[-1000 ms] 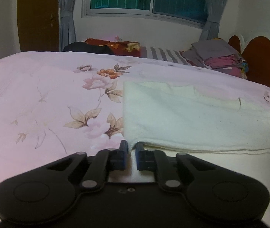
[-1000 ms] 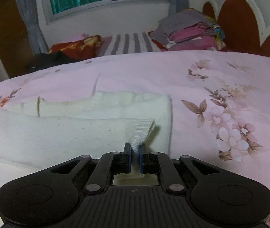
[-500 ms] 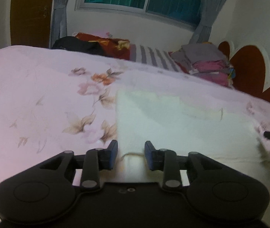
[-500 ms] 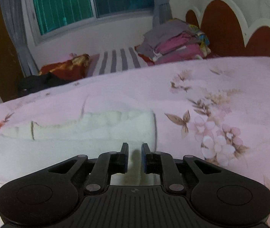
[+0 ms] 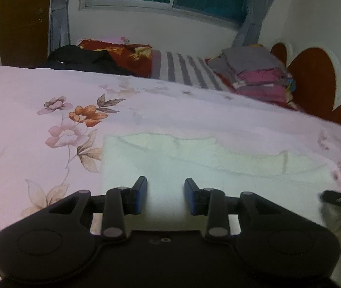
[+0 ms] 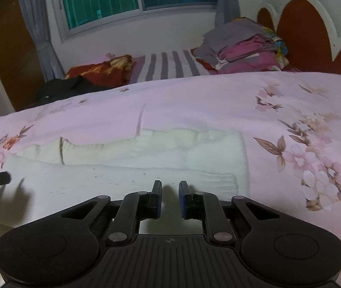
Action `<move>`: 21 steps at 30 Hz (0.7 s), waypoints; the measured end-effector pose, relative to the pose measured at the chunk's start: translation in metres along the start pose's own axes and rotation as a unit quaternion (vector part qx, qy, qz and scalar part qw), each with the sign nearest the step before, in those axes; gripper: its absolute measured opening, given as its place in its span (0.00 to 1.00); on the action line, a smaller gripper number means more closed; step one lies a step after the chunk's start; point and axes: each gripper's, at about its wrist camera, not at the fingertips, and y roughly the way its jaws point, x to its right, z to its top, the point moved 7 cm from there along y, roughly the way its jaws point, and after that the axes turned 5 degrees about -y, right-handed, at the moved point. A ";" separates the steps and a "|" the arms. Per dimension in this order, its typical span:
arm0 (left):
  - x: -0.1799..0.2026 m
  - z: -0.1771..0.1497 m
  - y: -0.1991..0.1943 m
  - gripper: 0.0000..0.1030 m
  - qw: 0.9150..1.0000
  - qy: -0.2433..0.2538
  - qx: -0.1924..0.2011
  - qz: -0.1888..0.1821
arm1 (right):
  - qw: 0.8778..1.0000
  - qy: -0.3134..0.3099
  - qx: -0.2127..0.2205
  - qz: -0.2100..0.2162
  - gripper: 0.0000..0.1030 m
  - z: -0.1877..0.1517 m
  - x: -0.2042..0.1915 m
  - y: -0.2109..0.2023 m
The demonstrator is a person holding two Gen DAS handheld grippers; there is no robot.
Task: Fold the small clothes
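Note:
A white knitted garment [image 5: 218, 172] lies folded lengthwise on the pink floral bedspread [image 5: 38, 120], its ragged far layer showing behind the smooth near layer. My left gripper [image 5: 165, 195] hovers over the garment's near left end, open, with nothing between its pads. In the right wrist view the same garment [image 6: 122, 165] stretches across the bedspread [image 6: 290, 110]. My right gripper [image 6: 170, 198] sits over its near right end with a narrow gap between the pads and no cloth in it. Each gripper's tip shows at the edge of the other's view.
A stack of folded grey and pink clothes [image 5: 256, 72] sits at the bed's far right by the red headboard [image 5: 314, 81]. A striped pillow [image 5: 184, 69], a red floral cloth [image 5: 127, 52] and a black garment [image 5: 81, 58] lie along the far edge under the window.
Both grippers let go of the garment's near corners and spread their jaws. The lifted right corner dropped flat. Both grippers drew back from the cloth.

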 end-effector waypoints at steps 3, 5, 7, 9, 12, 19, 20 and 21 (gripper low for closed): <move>-0.017 -0.001 0.015 0.35 1.000 -0.021 -0.011 0.020 | 1.000 -0.008 -0.006 0.002 0.14 -0.001 0.000 0.008; -0.025 0.000 0.016 0.35 0.999 -0.025 -0.009 0.031 | 1.000 -0.012 -0.012 -0.006 0.14 -0.004 0.007 0.014; -0.026 0.000 0.016 0.35 0.999 -0.024 -0.011 0.028 | 0.999 -0.022 -0.015 -0.026 0.14 -0.007 0.019 0.020; -0.023 0.001 0.015 0.35 0.999 -0.015 -0.011 0.033 | 0.999 -0.016 -0.014 -0.033 0.14 -0.005 0.029 0.021; -0.022 0.001 0.014 0.35 0.999 -0.014 -0.010 0.035 | 0.999 -0.006 -0.013 -0.043 0.14 -0.002 0.035 0.019; -0.022 0.001 0.014 0.35 0.999 -0.011 -0.012 0.035 | 0.998 -0.033 -0.010 -0.049 0.14 -0.003 0.036 0.016; -0.021 0.001 0.014 0.35 0.999 -0.009 -0.012 0.036 | 0.998 -0.023 -0.007 -0.051 0.14 -0.003 0.040 0.015; -0.021 0.001 0.014 0.35 0.999 -0.009 -0.013 0.037 | 0.998 -0.023 -0.015 -0.052 0.14 -0.005 0.041 0.017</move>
